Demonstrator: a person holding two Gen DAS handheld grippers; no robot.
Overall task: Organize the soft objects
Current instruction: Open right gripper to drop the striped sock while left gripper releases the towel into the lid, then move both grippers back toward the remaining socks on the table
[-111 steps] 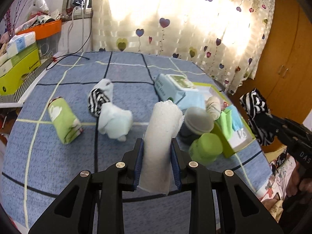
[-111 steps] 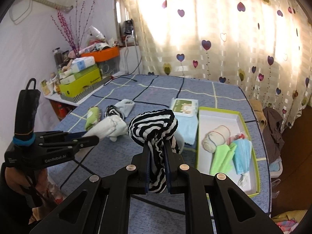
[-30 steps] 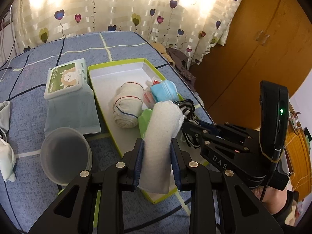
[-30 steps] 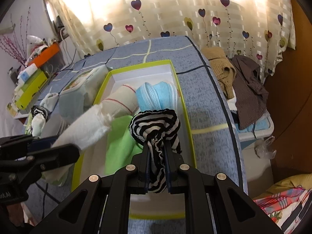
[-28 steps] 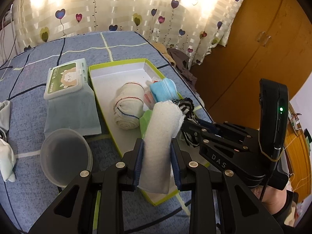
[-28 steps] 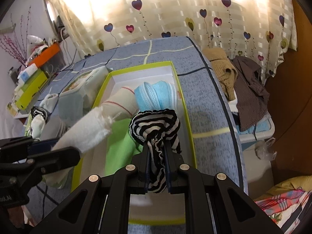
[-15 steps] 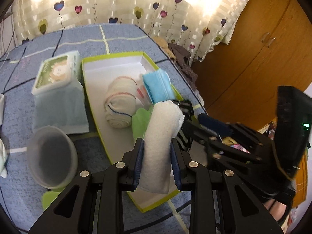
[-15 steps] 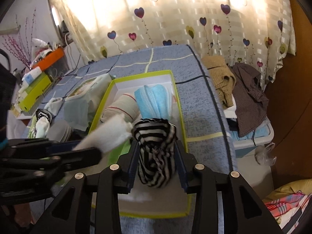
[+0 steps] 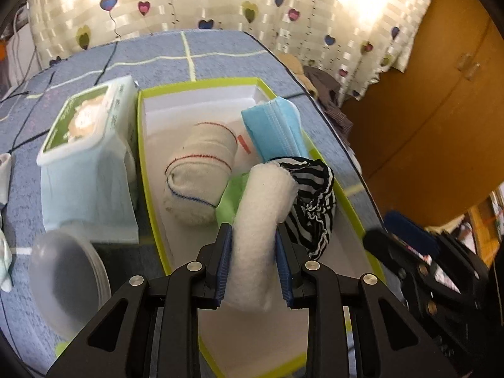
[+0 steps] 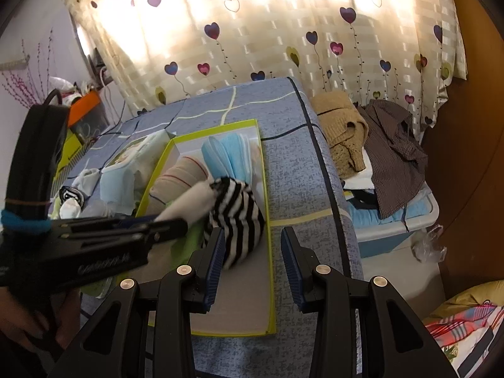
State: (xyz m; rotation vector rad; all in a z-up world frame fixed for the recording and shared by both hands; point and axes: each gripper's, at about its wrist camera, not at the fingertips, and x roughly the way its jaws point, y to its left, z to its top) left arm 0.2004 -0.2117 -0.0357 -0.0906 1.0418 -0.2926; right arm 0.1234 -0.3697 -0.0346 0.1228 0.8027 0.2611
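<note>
My left gripper (image 9: 254, 263) is shut on a white rolled towel (image 9: 263, 220) and holds it over the green-rimmed white box (image 9: 195, 100). A black-and-white striped sock (image 9: 312, 201) lies in the box beside the towel. My right gripper (image 10: 253, 261) is open and empty, just behind the striped sock (image 10: 236, 214). The box (image 10: 267, 252) also holds a cream rolled sock (image 9: 198, 173), blue face masks (image 9: 274, 129) and a green cloth (image 9: 230, 201).
A wet-wipes pack (image 9: 85, 145) and a translucent round lid (image 9: 63, 267) lie left of the box on the blue bedspread (image 9: 220, 53). Clothes (image 10: 371, 138) lie heaped on a bin right of the bed. The wooden wardrobe (image 9: 441, 94) stands beyond.
My right gripper opened and let go of the striped sock, which now lies in the box. The gripper drew back a little. My left gripper moved closer over the box with the towel.
</note>
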